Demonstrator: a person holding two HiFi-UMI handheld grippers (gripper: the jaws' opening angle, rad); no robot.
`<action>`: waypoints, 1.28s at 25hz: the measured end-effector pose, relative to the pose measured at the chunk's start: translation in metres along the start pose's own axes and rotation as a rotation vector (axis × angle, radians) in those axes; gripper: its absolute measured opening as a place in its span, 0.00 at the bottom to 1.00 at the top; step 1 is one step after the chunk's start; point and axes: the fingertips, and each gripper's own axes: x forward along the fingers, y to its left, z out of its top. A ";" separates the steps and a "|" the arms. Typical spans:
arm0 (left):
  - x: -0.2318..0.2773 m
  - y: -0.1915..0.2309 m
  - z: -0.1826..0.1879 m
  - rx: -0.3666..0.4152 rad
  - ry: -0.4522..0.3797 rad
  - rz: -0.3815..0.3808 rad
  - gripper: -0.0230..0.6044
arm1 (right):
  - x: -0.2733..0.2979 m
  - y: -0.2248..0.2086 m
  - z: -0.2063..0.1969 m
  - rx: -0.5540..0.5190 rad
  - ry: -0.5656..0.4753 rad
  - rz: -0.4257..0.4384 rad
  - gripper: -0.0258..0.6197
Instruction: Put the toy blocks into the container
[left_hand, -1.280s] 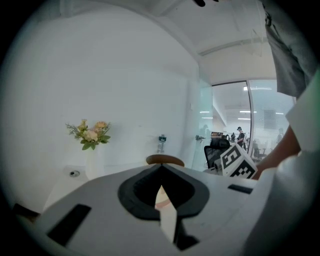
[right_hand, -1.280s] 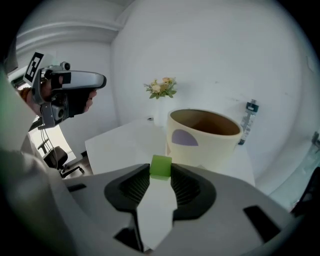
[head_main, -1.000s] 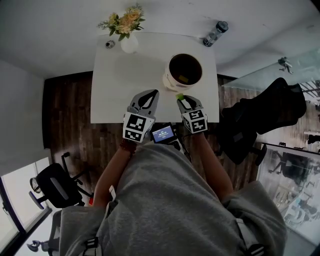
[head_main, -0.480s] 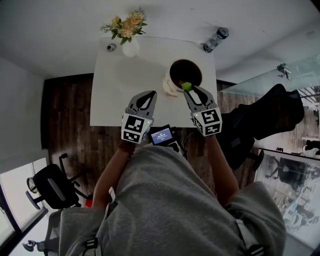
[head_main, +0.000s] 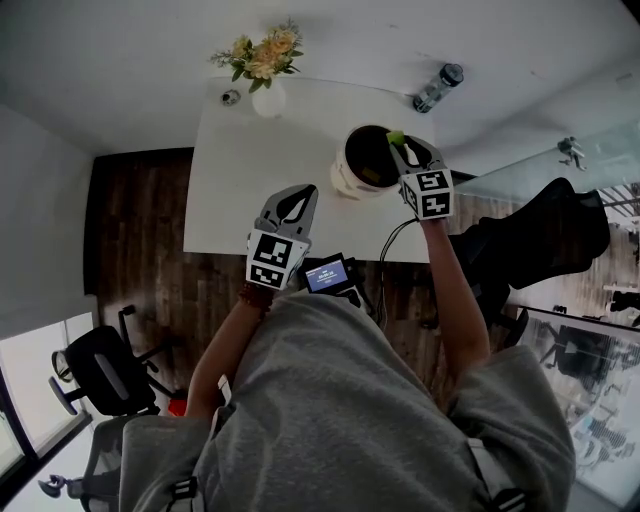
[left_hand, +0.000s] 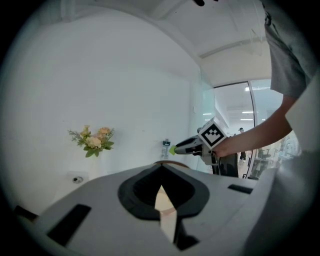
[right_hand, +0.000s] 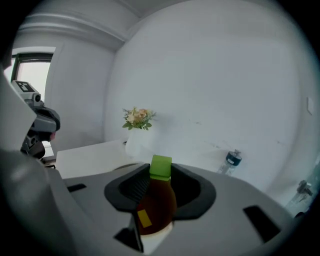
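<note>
A plain white wall (head_main: 120, 50) runs along the far side. A white surface (head_main: 250, 190) stands against it on a dark wooden floor (head_main: 130, 250). A vase of flowers (head_main: 265, 75) stands at the surface's far edge, and a water bottle (head_main: 438, 85) at its far right corner. A black office chair (head_main: 100, 370) stands near left by a bright window (head_main: 30, 390). Another black chair (head_main: 545, 235) sits at the right, below a glass partition (head_main: 540, 145).

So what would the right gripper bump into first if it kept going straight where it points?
Most likely the container: the right gripper, holding the green block, tilts down over its opening. Depth is unclear; it might pass the rim and meet the table.
</note>
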 end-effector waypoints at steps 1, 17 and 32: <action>0.000 0.001 0.000 -0.001 0.001 0.003 0.05 | 0.005 -0.002 -0.004 -0.001 0.014 0.003 0.24; 0.008 0.007 0.000 -0.005 0.012 0.024 0.04 | 0.034 -0.009 -0.040 0.014 0.103 0.009 0.26; 0.008 0.003 0.022 0.030 -0.048 0.027 0.05 | -0.045 0.030 0.043 0.059 -0.243 0.037 0.24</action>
